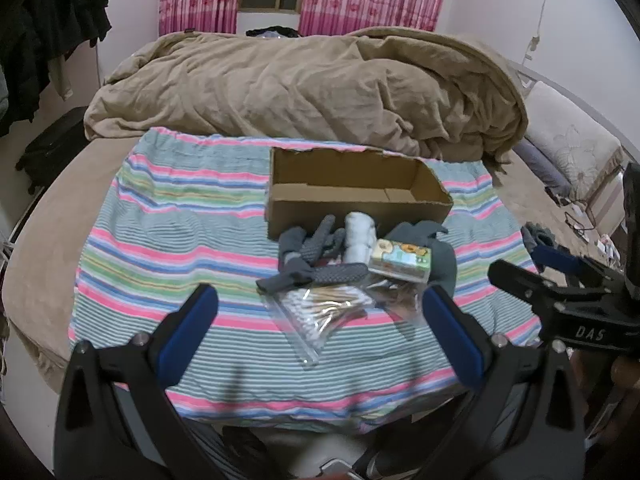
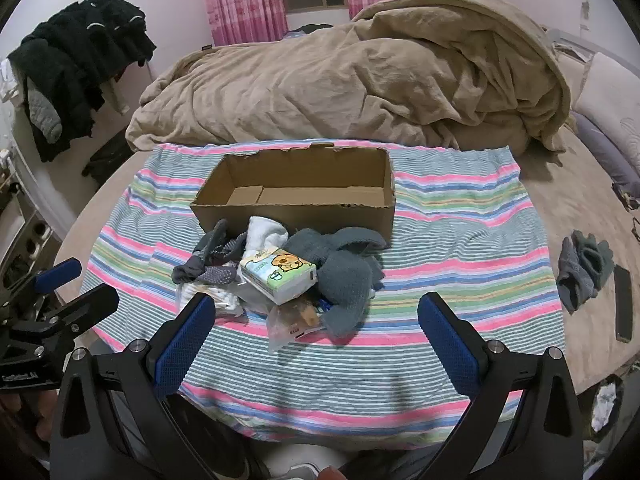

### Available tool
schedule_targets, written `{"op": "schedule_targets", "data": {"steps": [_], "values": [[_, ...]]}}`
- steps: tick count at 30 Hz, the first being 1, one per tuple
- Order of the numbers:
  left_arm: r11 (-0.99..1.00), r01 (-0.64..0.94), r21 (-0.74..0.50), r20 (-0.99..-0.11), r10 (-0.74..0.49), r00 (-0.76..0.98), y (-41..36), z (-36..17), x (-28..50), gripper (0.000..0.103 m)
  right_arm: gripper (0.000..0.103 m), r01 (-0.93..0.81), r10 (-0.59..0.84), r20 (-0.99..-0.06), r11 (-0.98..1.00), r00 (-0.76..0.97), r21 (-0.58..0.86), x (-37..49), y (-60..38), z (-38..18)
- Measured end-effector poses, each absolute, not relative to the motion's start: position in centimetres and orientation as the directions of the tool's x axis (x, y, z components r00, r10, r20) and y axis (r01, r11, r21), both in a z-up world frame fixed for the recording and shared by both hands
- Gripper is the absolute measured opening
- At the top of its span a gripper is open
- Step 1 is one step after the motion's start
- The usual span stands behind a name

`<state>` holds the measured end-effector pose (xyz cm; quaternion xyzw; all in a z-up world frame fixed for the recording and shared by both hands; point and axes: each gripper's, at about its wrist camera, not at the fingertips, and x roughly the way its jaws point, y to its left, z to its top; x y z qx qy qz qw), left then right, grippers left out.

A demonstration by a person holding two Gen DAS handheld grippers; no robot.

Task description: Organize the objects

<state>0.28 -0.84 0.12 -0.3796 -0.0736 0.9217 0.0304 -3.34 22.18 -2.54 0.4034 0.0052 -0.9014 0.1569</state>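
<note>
An open, empty cardboard box (image 1: pixel 352 196) (image 2: pixel 296 196) sits on a striped towel (image 1: pixel 160 248) (image 2: pixel 460 248). In front of it lies a pile: grey dotted socks (image 1: pixel 316 256) (image 2: pixel 208 256), a white rolled sock (image 1: pixel 360 236) (image 2: pixel 264 232), a tissue pack with a cartoon (image 1: pixel 400 260) (image 2: pixel 280 276), a teal cloth (image 2: pixel 348 268) and a clear bag of cotton swabs (image 1: pixel 320 312). My left gripper (image 1: pixel 320 332) is open, just short of the swab bag. My right gripper (image 2: pixel 316 332) is open, just short of the pile. Each gripper also shows at the edge of the other's view.
A rumpled tan duvet (image 1: pixel 312 88) (image 2: pixel 360 80) fills the bed behind the box. Grey gloves (image 2: pixel 584 268) and a dark phone (image 2: pixel 623 304) lie on the bed at right. Dark clothes (image 2: pixel 76 60) hang at left. Pink curtains (image 2: pixel 244 0) are at the back.
</note>
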Motion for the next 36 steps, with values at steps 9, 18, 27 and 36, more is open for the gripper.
{"op": "schedule_targets", "data": {"steps": [9,18,27,36], "values": [[-0.985,0.007,-0.17,-0.692,0.115,-0.713,-1.11,0.15,0.55,0.103,0.103,0.287,-0.279,-0.73,-0.951,-0.624,0.118,-3.17,22.29,-2.57],[-0.985,0.008,-0.171,-0.695,0.115,-0.71,-1.12,0.12,0.6,0.103,0.103,0.283,-0.278,-0.732,-0.951,-0.622,0.121,-3.01,22.4,-2.64],[-0.986,0.01,-0.169,-0.699,0.112,-0.706,-1.11,-0.12,0.51,0.103,0.103,0.284,-0.28,-0.736,-0.951,-0.617,0.123,-3.07,22.44,-2.92],[-0.985,0.004,-0.17,-0.702,0.119,-0.702,-0.91,-0.34,0.36,0.103,0.103,0.284,-0.28,-0.738,-0.951,-0.614,0.124,-3.24,22.31,-2.95]]}}
